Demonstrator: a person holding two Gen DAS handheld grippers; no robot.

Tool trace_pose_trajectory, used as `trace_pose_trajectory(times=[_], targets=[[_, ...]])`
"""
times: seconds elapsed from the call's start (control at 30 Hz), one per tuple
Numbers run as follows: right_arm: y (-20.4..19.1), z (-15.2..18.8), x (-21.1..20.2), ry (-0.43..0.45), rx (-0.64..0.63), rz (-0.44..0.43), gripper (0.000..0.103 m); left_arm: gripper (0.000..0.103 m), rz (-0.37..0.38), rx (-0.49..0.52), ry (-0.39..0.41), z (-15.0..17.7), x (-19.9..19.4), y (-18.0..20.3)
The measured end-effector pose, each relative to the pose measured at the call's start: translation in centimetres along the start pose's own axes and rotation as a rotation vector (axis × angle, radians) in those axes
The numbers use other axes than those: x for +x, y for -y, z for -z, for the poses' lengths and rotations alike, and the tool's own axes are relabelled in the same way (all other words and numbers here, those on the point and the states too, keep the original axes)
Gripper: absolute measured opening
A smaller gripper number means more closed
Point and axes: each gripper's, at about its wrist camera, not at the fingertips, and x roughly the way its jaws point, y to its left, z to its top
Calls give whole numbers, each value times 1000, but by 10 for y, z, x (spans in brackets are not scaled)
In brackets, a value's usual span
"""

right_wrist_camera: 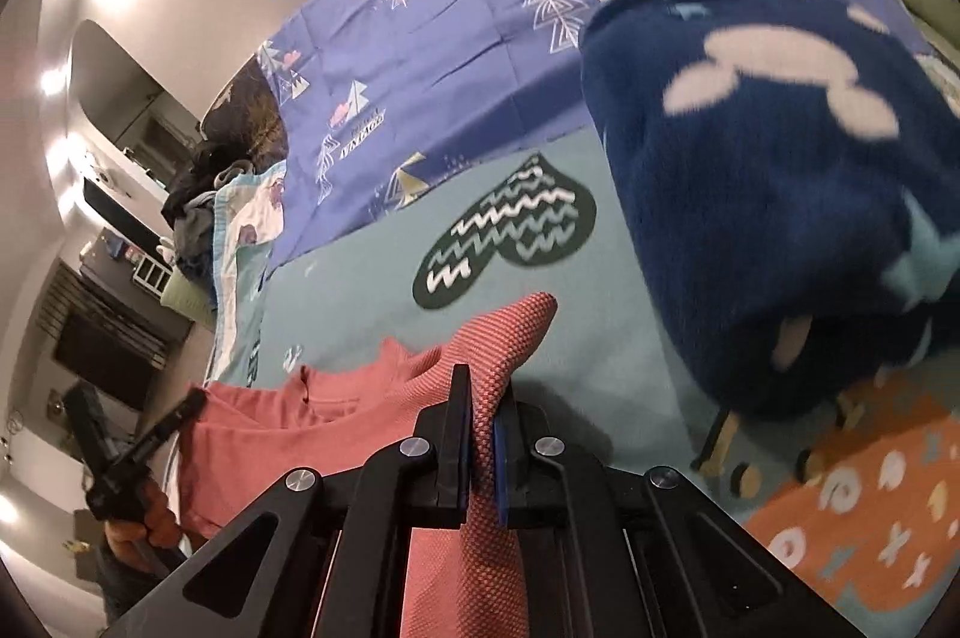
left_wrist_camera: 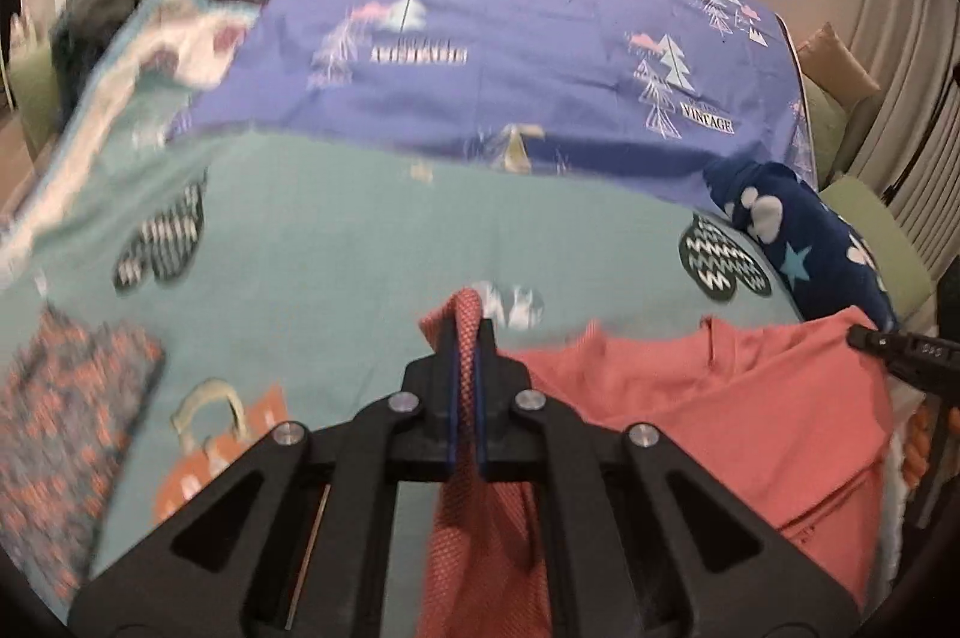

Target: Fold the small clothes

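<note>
Now the left hand-held gripper (left_wrist_camera: 467,338) and the right hand-held gripper (right_wrist_camera: 480,398) are each pinched tight on an edge of the pink top (left_wrist_camera: 720,398), holding it stretched above the bed (left_wrist_camera: 330,230), probably so it can lie flat for folding.

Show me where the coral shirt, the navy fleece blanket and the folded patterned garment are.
coral shirt (left_wrist_camera: 720,410): left wrist view, on its flat body right of the gripper.
navy fleece blanket (right_wrist_camera: 750,218): right wrist view, on its dark front face.
folded patterned garment (left_wrist_camera: 66,434): left wrist view, on its middle at the left edge.
</note>
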Motion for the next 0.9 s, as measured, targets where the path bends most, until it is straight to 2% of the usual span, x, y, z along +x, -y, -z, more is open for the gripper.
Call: trace_pose_trajectory(times=[0.1, 0.17, 0.2, 0.3, 0.33, 0.4, 0.43, 0.47, 0.53, 0.57, 0.6, 0.63, 0.67, 0.73, 0.8, 0.9], targets=[[4, -7, -5, 26, 15, 4, 4, 5, -31, 55, 38, -16, 0, 11], [11, -10, -3, 34, 22, 35, 4, 4, -110, 112, 64, -16, 5, 16], [13, -9, 4, 10, 9, 60, 4, 4, -133, 134, 50, -12, 11, 16], [21, 2, 31, -100, -27, 163, 7, 5, -177, 140, -93, 9, 41, 0], [27, 5, 33, -113, -22, 164, 9, 6, -184, 133, -116, 15, 44, -6], [37, 6, 30, -111, 18, 117, 18, 14, -174, 89, -151, 21, 46, -23], [40, 4, 28, -104, 37, 98, 29, 22, -163, 54, -155, 21, 45, -32], [41, 1, 25, -93, 47, 83, 39, 26, -148, 17, -149, 17, 42, -40], [36, -10, 22, -83, 32, 75, 45, 33, -106, -27, -125, 4, 38, -45], [26, -18, 22, -92, 0, 66, 45, 37, -59, -24, -128, -3, 38, -42], [16, -24, 24, -100, -30, 56, 45, 45, -11, -8, -143, -10, 41, -35], [1, -31, 30, -124, -76, 40, 54, 51, 43, 21, -165, -16, 45, -24], [-9, -33, 37, -145, -108, 32, 70, 53, 92, 63, -191, -20, 52, -11], [-34, -35, 56, -208, -202, 21, 83, 55, 136, 183, -251, -22, 71, 23], [-50, -36, 79, -268, -272, 16, 83, 55, 109, 290, -297, -17, 88, 49], [-57, -33, 102, -328, -289, -7, 83, 55, 86, 432, -376, 0, 114, 79]])
